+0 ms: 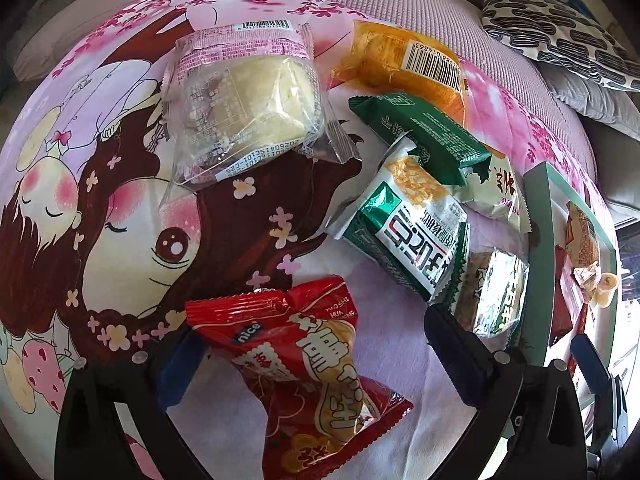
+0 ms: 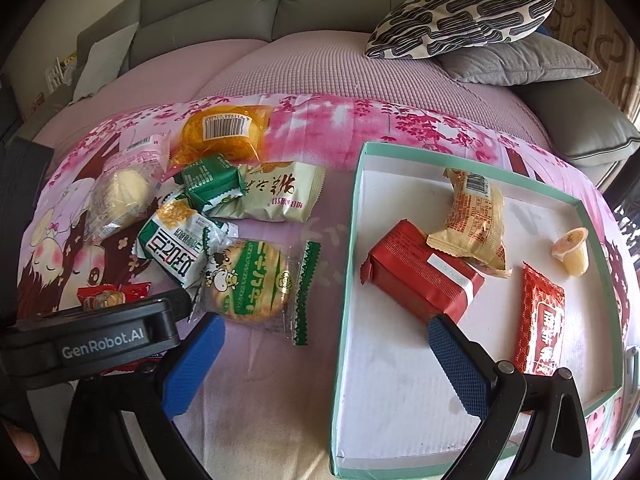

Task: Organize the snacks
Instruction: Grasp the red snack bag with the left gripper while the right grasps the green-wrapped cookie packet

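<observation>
A red peanut packet (image 1: 304,368) lies on the printed cloth between the fingers of my left gripper (image 1: 316,352). The jaws stand wide and the pads do not press on it. More snacks lie loose beyond it: a clear bread pack (image 1: 244,104), an orange pack (image 1: 404,60), a green bar (image 1: 420,132) and a green-white packet (image 1: 404,228). My right gripper (image 2: 328,360) is open and holds nothing, straddling the left rim of the mint-edged box (image 2: 348,280). In the box are a red block pack (image 2: 424,276), a cream packet (image 2: 472,216), a jelly cup (image 2: 572,252) and a flat red packet (image 2: 540,320).
A round cracker pack (image 2: 248,280) and a pale green packet (image 2: 276,192) lie left of the box. The left gripper's black housing (image 2: 80,340) fills the lower left of the right wrist view. A patterned cushion (image 2: 460,20) and a grey one (image 2: 516,60) sit on the sofa behind.
</observation>
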Demonstrator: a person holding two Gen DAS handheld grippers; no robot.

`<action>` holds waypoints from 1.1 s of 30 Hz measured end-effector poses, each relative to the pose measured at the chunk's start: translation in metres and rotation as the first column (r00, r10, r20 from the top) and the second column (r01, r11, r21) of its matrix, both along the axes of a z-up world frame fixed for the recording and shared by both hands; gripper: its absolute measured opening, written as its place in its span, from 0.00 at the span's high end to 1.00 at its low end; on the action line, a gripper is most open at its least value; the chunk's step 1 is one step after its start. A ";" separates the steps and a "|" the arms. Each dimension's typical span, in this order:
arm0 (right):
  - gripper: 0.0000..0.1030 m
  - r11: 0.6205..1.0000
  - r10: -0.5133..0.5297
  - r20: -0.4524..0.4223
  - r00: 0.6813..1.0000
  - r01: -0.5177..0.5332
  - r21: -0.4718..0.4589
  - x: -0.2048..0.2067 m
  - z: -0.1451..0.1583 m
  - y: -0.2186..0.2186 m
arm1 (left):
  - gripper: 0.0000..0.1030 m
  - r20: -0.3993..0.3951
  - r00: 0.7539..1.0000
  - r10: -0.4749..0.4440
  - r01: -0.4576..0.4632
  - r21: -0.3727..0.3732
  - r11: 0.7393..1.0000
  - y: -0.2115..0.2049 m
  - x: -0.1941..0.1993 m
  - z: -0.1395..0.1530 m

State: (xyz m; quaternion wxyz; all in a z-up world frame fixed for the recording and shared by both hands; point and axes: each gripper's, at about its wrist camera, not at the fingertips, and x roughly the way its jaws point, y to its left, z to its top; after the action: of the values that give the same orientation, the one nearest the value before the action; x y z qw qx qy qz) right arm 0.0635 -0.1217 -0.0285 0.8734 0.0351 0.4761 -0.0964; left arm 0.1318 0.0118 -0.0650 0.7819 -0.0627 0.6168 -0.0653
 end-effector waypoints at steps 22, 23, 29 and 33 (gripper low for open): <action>0.24 0.989 0.135 0.058 0.989 -0.138 0.059 0.021 -0.012 0.027 | 0.00 -0.040 0.993 0.115 -0.118 -0.073 0.990 0.050 0.001 0.006; 0.25 0.989 0.134 0.052 0.990 -0.137 0.058 0.022 -0.014 0.027 | 0.00 -0.042 0.992 0.117 -0.120 -0.076 0.990 0.051 0.002 0.005; 0.37 0.989 0.101 0.063 0.993 -0.107 0.103 0.021 -0.016 0.020 | 0.03 -0.036 0.992 0.124 -0.126 -0.095 0.987 0.057 0.005 0.002; 0.47 0.986 0.105 0.071 0.992 -0.114 0.121 0.020 -0.013 0.020 | 0.27 -0.026 0.993 0.114 -0.116 -0.093 0.989 0.050 -0.001 0.009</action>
State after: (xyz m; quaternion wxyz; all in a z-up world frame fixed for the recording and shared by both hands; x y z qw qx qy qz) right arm 0.0839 -0.1019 -0.0416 0.8884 0.0663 0.4538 -0.0172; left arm 0.1313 0.0617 -0.0558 0.7740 -0.1358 0.6165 -0.0487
